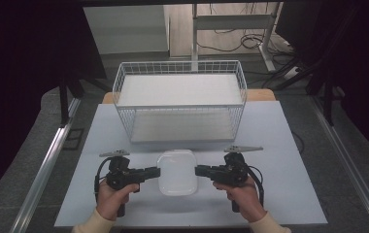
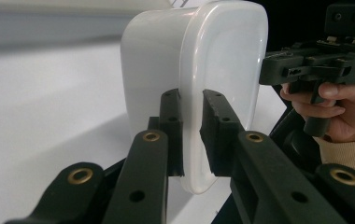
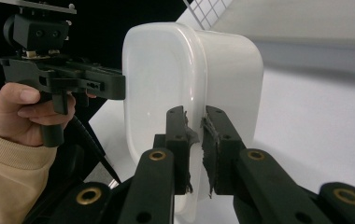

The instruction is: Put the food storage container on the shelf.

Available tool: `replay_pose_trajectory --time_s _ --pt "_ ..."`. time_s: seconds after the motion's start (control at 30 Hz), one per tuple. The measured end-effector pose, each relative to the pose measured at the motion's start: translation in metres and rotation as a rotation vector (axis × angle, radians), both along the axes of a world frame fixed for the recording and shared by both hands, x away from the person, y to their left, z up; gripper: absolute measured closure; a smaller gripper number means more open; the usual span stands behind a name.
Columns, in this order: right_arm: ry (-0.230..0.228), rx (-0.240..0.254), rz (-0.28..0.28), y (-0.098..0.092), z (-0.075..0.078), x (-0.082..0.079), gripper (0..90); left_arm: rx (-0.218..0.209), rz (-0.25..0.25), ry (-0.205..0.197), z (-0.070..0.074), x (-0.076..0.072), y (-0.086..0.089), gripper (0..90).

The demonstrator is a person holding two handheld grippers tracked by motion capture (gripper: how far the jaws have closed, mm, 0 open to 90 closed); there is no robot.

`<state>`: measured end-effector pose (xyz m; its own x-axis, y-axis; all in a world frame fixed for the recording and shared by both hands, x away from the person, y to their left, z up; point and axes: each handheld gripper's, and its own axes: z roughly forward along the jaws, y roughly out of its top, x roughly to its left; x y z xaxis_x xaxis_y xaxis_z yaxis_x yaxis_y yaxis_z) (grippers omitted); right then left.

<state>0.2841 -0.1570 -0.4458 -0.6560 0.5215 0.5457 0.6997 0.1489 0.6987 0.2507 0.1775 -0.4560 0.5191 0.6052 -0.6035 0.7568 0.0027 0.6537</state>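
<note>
White lidded container point(image 1: 177, 172), rim clamped between each hand-held gripper point(image 1: 154, 172)

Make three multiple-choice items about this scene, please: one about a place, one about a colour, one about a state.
1. Where is the wire basket relative to the white container?
A. Behind it, farther from the person
B. On top of it
C. To its left, touching it

2. What colour is the basket?
A. Black
B. White
C. Red

3. How is the container held?
A. By the left gripper alone
B. By no gripper
C. By both grippers, one on each side of its rim

Answers:
1. A, since the high view shows the basket beyond the container on the table.
2. B, since its wires are white.
3. C, since the left gripper view shows that gripper's jaws closed on the rim, and the right gripper clamps the opposite rim in the right gripper view.
</note>
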Motion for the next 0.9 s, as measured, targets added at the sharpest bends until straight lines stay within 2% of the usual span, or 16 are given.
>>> replay_pose_trajectory --time_s 0.07,0.17,0.27,0.3,0.33,0.4,0.47,0.5,0.57,0.6,0.7,0.73,0.8,0.83,0.87,0.9 --pt "-0.005 0.001 -0.001 0.000 0.002 0.001 80.6 -0.002 0.001 -0.004 0.002 0.001 0.000 79.2" --pt "-0.031 0.003 -0.008 -0.001 0.012 0.005 80.6 0.004 -0.001 -0.028 0.010 0.006 -0.001 79.2" --pt "-0.057 0.002 -0.013 -0.001 0.022 0.008 80.6 0.010 -0.005 -0.056 0.023 0.013 -0.002 79.2" --pt "-0.057 0.002 -0.013 -0.001 0.022 0.008 80.6 0.010 -0.005 -0.056 0.023 0.013 -0.002 79.2" --pt "-0.068 0.001 -0.014 -0.001 0.029 0.011 80.6 0.011 -0.003 -0.068 0.030 0.016 -0.002 79.2" --pt "-0.074 0.002 -0.014 -0.001 0.032 0.012 80.6 0.012 -0.003 -0.077 0.035 0.018 -0.002 79.2" --pt "-0.094 0.001 -0.013 0.000 0.044 0.018 80.6 0.012 -0.001 -0.091 0.042 0.021 -0.002 79.2" --pt "-0.094 0.001 -0.013 0.000 0.044 0.018 80.6 0.013 0.001 -0.096 0.045 0.022 -0.002 79.2" --pt "-0.119 0.001 -0.013 0.001 0.055 0.023 80.5 0.018 0.005 -0.124 0.057 0.026 -0.001 79.2" --pt "-0.119 0.001 -0.013 0.001 0.055 0.023 80.5 0.018 0.005 -0.124 0.057 0.026 -0.001 79.2" --pt "-0.157 0.001 -0.012 0.001 0.071 0.028 80.5 0.022 0.007 -0.153 0.073 0.031 -0.001 79.2" --pt "-0.157 0.001 -0.012 0.001 0.071 0.028 80.5 0.022 0.007 -0.153 0.073 0.031 -0.001 79.2" --pt "-0.187 -0.001 -0.008 0.002 0.083 0.034 80.5 0.024 0.008 -0.172 0.081 0.035 -0.001 79.2" --pt "-0.191 -0.001 -0.008 0.002 0.087 0.036 80.5 0.019 0.010 -0.183 0.087 0.039 -0.001 79.2" --pt "-0.191 -0.001 -0.008 0.002 0.087 0.036 80.5 0.019 0.010 -0.183 0.087 0.039 -0.001 79.2" --pt "-0.205 -0.001 -0.007 0.002 0.094 0.041 80.5 0.021 0.005 -0.197 0.094 0.046 -0.001 79.2"
